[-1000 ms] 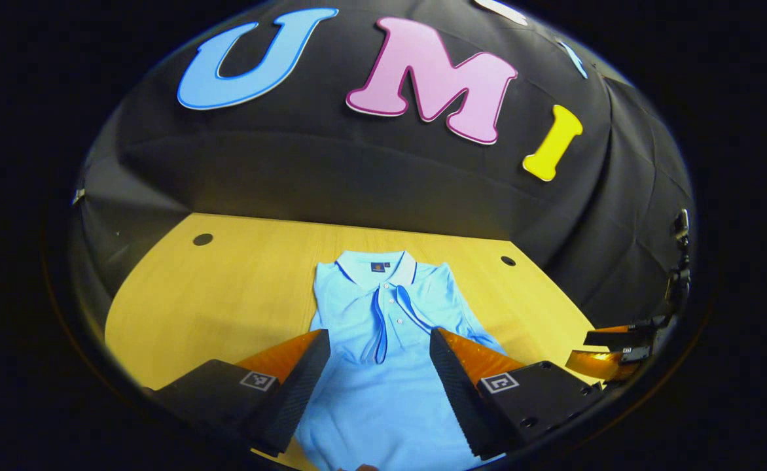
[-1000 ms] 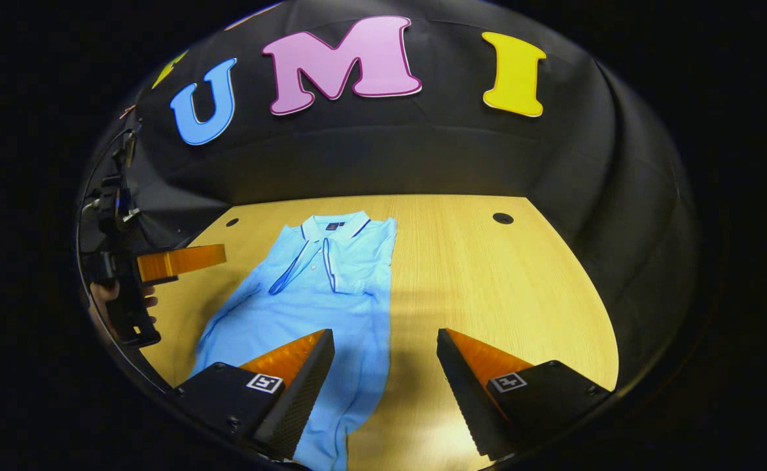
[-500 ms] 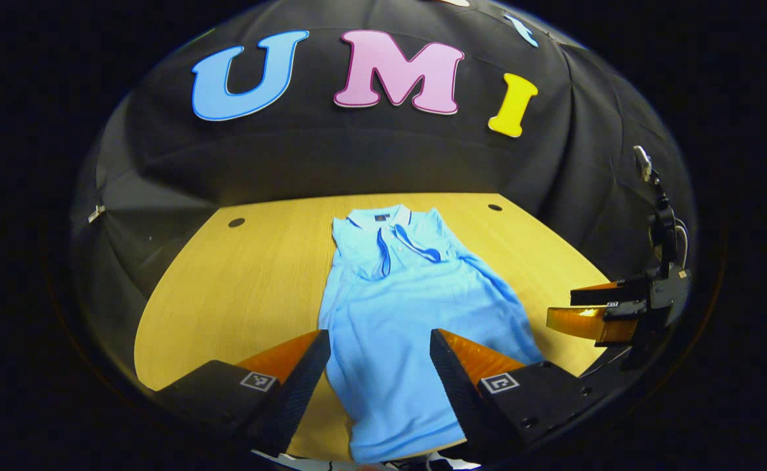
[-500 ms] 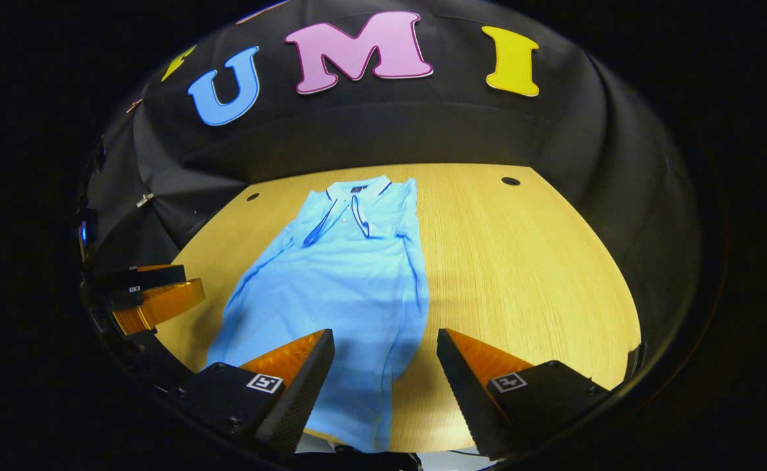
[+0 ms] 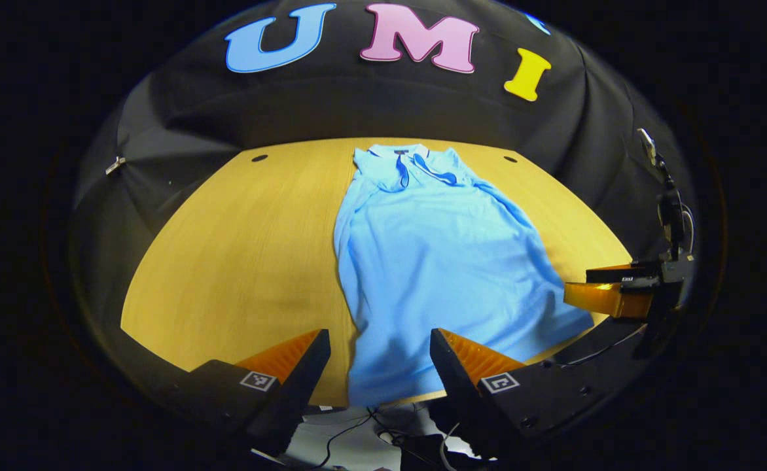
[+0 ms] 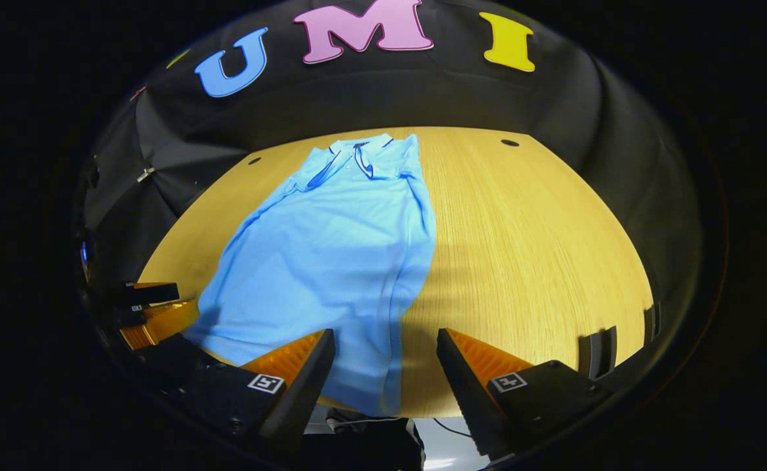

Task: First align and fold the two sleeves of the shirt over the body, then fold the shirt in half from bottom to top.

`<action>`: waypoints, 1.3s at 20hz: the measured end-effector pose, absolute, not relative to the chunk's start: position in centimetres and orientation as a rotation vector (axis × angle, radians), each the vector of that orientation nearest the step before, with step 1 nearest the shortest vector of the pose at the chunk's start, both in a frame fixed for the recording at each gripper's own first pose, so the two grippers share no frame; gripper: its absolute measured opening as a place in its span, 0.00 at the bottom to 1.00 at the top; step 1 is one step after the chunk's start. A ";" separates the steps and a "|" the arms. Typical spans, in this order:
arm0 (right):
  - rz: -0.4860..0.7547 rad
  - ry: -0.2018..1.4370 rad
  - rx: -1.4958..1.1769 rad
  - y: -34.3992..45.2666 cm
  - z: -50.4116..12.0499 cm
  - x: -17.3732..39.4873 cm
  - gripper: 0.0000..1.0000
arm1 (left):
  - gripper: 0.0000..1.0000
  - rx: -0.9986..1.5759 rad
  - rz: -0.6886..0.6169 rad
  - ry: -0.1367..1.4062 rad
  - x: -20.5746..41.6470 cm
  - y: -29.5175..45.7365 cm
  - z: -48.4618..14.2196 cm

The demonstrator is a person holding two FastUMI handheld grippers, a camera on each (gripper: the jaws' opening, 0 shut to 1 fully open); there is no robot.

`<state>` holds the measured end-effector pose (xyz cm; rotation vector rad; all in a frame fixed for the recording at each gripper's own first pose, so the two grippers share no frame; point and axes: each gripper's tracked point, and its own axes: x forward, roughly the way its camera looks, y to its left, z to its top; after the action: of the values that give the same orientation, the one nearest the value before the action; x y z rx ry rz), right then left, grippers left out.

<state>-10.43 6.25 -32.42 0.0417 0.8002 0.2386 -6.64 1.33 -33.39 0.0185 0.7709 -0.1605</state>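
A light blue polo shirt lies flat on the wooden table, collar at the far end, hem at the near edge. Both sleeves lie folded over the body. My left gripper is open just above the hem's left corner, with nothing between its fingers. In the right gripper view the shirt spreads to the left, and my right gripper is open over the hem's right corner. The right gripper also appears at the left gripper view's right edge, and the left gripper at the right gripper view's left edge.
The table has small round holes near its far corners. Black cloth closes off the back and sides. Cables lie on the floor below the table's near edge. Bare wood stretches to either side of the shirt.
Both grippers have drawn back toward the table's near edge, from over the chest to the hem. The whole shirt now lies in view. Both have stayed open.
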 end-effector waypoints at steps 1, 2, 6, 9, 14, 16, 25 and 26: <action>0.243 0.824 0.041 6.5 -33.6 -11.1 0.97 | 0.98 0.043 -0.154 0.795 -7.4 1.4 -34.6; 0.250 0.832 0.042 6.8 -33.9 -11.2 0.97 | 0.98 0.055 -0.155 0.810 -7.7 1.2 -35.6; 0.259 0.831 0.005 7.1 -34.6 -11.3 0.97 | 0.97 0.078 -0.163 0.817 -7.8 0.7 -36.6; 0.242 0.835 -0.036 7.0 -34.9 -11.3 0.98 | 0.90 0.054 -0.150 0.821 -7.8 0.3 -36.7; 0.263 0.835 -0.070 7.5 -35.0 -11.1 0.48 | 0.46 0.065 -0.181 0.797 -8.1 -1.6 -36.7; 0.270 0.831 -0.043 8.0 -34.9 -11.0 0.21 | 0.20 0.086 -0.164 0.790 -8.0 -2.1 -36.7; 0.326 0.881 0.029 8.2 -34.8 -10.6 0.05 | 0.06 0.054 -0.146 0.806 -7.2 -2.7 -36.6; 0.329 0.881 0.029 8.2 -34.5 -10.4 0.05 | 0.06 0.053 -0.140 0.810 -7.0 -2.7 -36.4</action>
<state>-10.37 8.21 -34.47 0.0290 0.8811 0.3289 -7.04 -2.66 -36.38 0.0531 0.8104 -0.1401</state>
